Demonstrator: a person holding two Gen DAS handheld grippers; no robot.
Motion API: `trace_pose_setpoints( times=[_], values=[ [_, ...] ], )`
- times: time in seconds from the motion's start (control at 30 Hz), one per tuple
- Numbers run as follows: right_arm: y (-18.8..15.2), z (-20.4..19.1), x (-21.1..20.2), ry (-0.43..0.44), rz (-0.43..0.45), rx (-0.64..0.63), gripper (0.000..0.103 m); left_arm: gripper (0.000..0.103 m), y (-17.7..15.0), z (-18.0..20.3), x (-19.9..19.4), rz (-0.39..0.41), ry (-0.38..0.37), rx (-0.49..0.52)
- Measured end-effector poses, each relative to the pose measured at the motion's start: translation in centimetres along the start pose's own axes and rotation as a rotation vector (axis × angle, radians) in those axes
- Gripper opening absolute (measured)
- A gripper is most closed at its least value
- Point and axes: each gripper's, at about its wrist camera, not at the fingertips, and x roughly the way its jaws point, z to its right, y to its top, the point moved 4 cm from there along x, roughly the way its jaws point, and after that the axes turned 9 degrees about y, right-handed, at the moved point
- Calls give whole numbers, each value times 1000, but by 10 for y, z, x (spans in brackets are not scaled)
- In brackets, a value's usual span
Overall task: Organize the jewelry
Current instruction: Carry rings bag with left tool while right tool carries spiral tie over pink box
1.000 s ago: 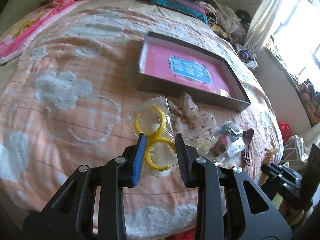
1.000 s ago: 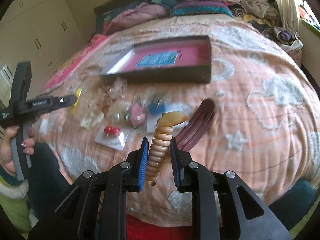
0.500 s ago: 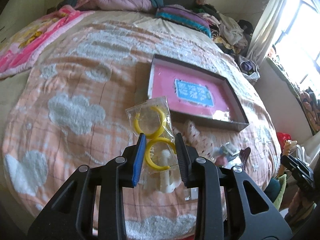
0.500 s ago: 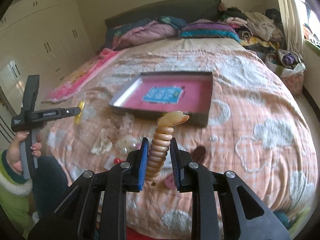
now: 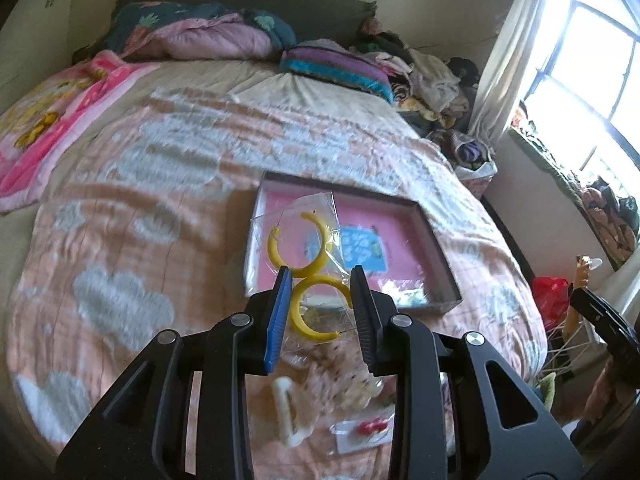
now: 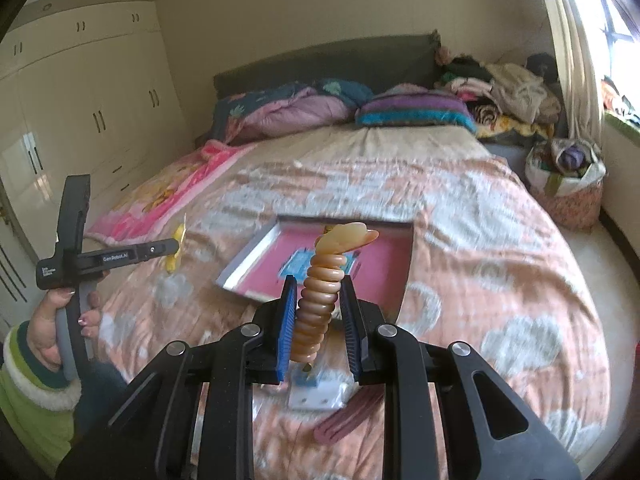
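Note:
My left gripper [image 5: 320,296] is shut on a clear plastic bag with two yellow hoop earrings [image 5: 304,248], held in the air above the bed. My right gripper [image 6: 318,304] is shut on an amber ridged hair clip [image 6: 324,280], held upright above the bed. A shallow dark box with a pink lining [image 5: 400,240] lies open on the orange cloud-pattern blanket, beyond both grippers; it also shows in the right wrist view [image 6: 384,256]. The left gripper with its bag shows at the left of the right wrist view [image 6: 172,252].
Loose items lie on the blanket below the grippers: a white clip [image 5: 286,412], a red piece on a card [image 5: 370,426], a white card [image 6: 316,394], a maroon comb [image 6: 344,424]. Pillows and clothes pile at the headboard [image 6: 320,108]. A wardrobe [image 6: 80,92] stands left.
Both grippers have risen and tilted up with their loads. The box now lies lower and nearer the fingertips, and the loose items have dropped to the bottom of the views.

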Motion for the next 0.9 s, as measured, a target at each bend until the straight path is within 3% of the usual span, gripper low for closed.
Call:
trace_pose_setpoints(
  times=[0.33, 0.6, 0.9],
  values=[
    [40, 14, 4, -36, 64, -6, 21, 22, 33, 29, 9, 60, -33, 24],
    [65, 33, 30, -50, 61, 34, 21, 22, 50, 45, 31, 69, -27, 46],
    [74, 53, 78, -65, 0, 42, 21, 22, 46, 50, 83, -12, -26, 50]
  ],
)
